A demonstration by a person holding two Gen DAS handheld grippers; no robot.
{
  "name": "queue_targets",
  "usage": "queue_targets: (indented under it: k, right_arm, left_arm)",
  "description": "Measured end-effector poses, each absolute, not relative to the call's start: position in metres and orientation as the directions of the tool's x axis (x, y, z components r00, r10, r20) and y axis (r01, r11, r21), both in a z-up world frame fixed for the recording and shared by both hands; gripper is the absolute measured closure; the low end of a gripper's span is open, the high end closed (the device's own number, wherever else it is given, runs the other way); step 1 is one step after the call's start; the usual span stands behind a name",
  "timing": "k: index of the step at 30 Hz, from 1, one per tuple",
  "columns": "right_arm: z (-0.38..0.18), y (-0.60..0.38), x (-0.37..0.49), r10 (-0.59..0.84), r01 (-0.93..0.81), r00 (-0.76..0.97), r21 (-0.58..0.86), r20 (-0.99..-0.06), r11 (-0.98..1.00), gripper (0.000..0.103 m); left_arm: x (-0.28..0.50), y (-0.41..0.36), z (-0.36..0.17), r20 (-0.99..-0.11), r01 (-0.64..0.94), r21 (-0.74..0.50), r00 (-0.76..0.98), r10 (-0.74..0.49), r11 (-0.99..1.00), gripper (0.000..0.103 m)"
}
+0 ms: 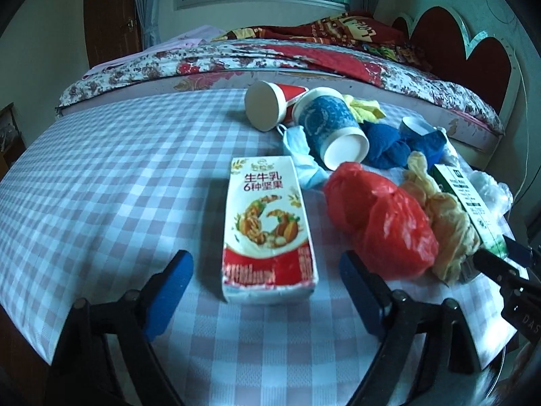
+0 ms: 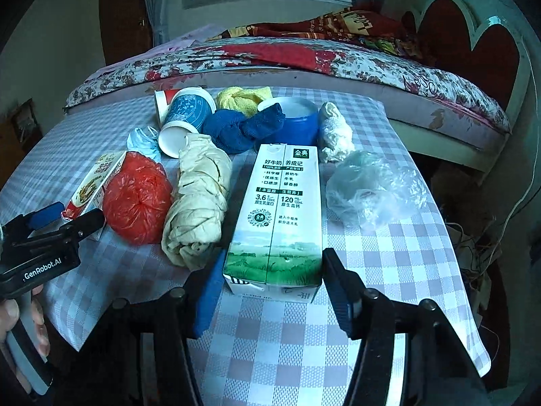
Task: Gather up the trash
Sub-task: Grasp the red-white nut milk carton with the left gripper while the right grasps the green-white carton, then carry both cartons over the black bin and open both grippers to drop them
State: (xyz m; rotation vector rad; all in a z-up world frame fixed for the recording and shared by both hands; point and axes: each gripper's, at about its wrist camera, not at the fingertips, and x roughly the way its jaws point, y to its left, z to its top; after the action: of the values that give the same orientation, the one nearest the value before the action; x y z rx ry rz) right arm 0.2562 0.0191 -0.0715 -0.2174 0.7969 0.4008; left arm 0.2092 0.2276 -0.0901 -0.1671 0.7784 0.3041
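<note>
A red-and-white milk carton (image 1: 268,233) is lying flat on the checked surface (image 1: 101,182), and the left gripper (image 1: 265,291) is sitting with its jaws wide apart on either side of the carton's near end, touching nothing. Just to the right of it, a crumpled red plastic bag (image 1: 382,220) and a knotted cream bag (image 2: 199,199) are resting side by side. Beside those, a green-and-white milk carton (image 2: 280,216) is lying lengthwise, and the right gripper (image 2: 274,287) is straddling its near end with jaws spread, the blue pads close to the carton's sides but not visibly pressing on it. A clear plastic bag (image 2: 372,189) is lying to the right of that carton, with a wad of white paper (image 2: 334,132) behind it. Farther back, a blue paper cup (image 1: 331,128) and a red paper cup (image 1: 270,105) are lying tipped over, next to a blue face mask (image 1: 301,155), a blue cloth (image 2: 240,128), a yellow cloth (image 2: 243,98) and a blue tub (image 2: 297,118). A bed (image 1: 270,57) with a floral cover is standing behind the surface.
</note>
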Motion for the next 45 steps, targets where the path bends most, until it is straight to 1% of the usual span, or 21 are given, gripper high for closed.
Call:
queue_targets:
  k: [1,3,4,6,12,17,21,32,39,45]
  right_arm:
    - [-0.073,0.022,0.261,0.246,-0.422,0.629,-0.058,-0.737,0.905,0.044]
    - [-0.078,0.026,0.268,0.233,-0.425,0.626,-0.075,-0.745,0.902,0.044]
    - [-0.079,0.026,0.27,0.24,-0.43,0.623,-0.07,-0.745,0.9,0.046]
    - [-0.076,0.023,0.267,0.279,-0.451,0.619,-0.04,-0.734,0.892,0.047]
    - [-0.051,0.011,0.236,0.314,-0.47,0.678,-0.064,-0.665,0.88,0.047]
    - [-0.029,-0.025,0.203,0.334,-0.444,0.71,-0.025,-0.62,0.896,0.047]
    - [-0.019,-0.068,0.181,0.315,-0.385,0.735,0.012,-0.6,0.923,0.047]
    - [-0.015,-0.178,0.124,0.187,-0.237,0.781,-0.006,-0.596,0.971,0.047]
    - [-0.021,-0.226,0.097,0.129,-0.169,0.785,-0.01,-0.606,0.986,0.047]
    - [-0.043,-0.262,0.085,0.093,-0.14,0.761,-0.022,-0.642,0.99,0.047]
  left_arm:
    - [0.213,0.228,-0.092,-0.716,-0.329,-0.035,0.667,0.206,0.944,0.018]
    - [0.216,0.23,-0.096,-0.731,-0.321,-0.039,0.655,0.193,0.946,0.035]
    - [0.216,0.232,-0.097,-0.738,-0.314,-0.046,0.65,0.18,0.948,0.051]
    - [0.208,0.233,-0.092,-0.719,-0.313,-0.053,0.672,0.181,0.948,0.051]
    - [0.173,0.222,-0.057,-0.648,-0.311,-0.056,0.734,0.203,0.949,0.051]
    - [0.151,0.189,-0.03,-0.612,-0.253,-0.049,0.772,0.171,0.966,0.051]
    - [0.139,0.156,-0.018,-0.594,-0.18,-0.055,0.797,0.113,0.982,0.051]
    - [0.117,0.051,-0.011,-0.571,0.057,-0.05,0.817,-0.076,0.997,0.051]
    - [0.107,-0.009,-0.018,-0.583,0.202,-0.049,0.789,-0.192,0.978,0.051]
    - [0.104,-0.056,-0.036,-0.629,0.331,-0.07,0.717,-0.3,0.941,0.051]
